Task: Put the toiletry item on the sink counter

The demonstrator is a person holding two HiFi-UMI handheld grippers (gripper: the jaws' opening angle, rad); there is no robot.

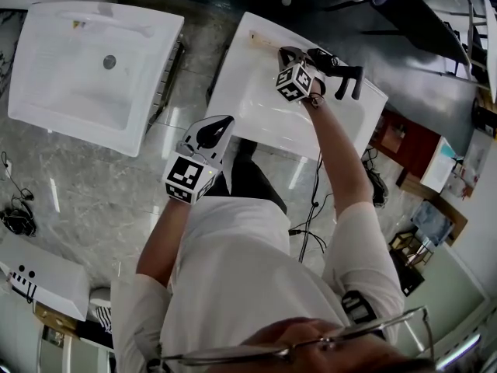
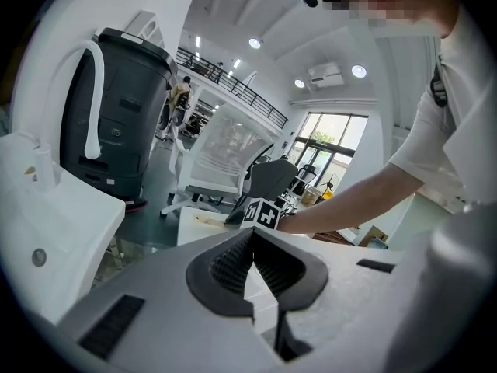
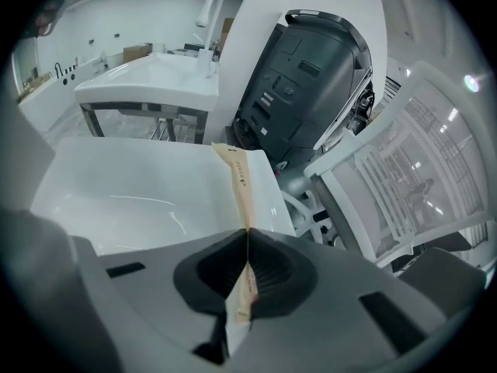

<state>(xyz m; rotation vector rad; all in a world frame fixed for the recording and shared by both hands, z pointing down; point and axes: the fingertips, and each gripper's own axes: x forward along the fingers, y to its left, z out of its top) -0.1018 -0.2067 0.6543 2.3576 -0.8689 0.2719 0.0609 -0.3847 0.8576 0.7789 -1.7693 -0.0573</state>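
Note:
The toiletry item (image 3: 241,179) is a thin, flat beige packet with dark print. My right gripper (image 3: 247,235) is shut on its near end, and the rest sticks out ahead over the far rim of a white sink counter (image 3: 140,196). In the head view the toiletry item (image 1: 262,41) reaches toward the far left corner of the sink counter (image 1: 256,107), with my right gripper (image 1: 284,51) just behind it. Whether its tip touches the rim is unclear. My left gripper (image 1: 213,132) hangs shut and empty near the sink's front edge; in its own view the left gripper (image 2: 254,235) holds nothing.
A second white sink (image 1: 70,76) stands to the left across a strip of marble floor. A black faucet (image 1: 345,76) sits on the near sink's right side. A dark grey machine (image 3: 311,76) and a white chair (image 3: 419,169) stand beyond the sink. Cables lie on the floor (image 1: 311,208).

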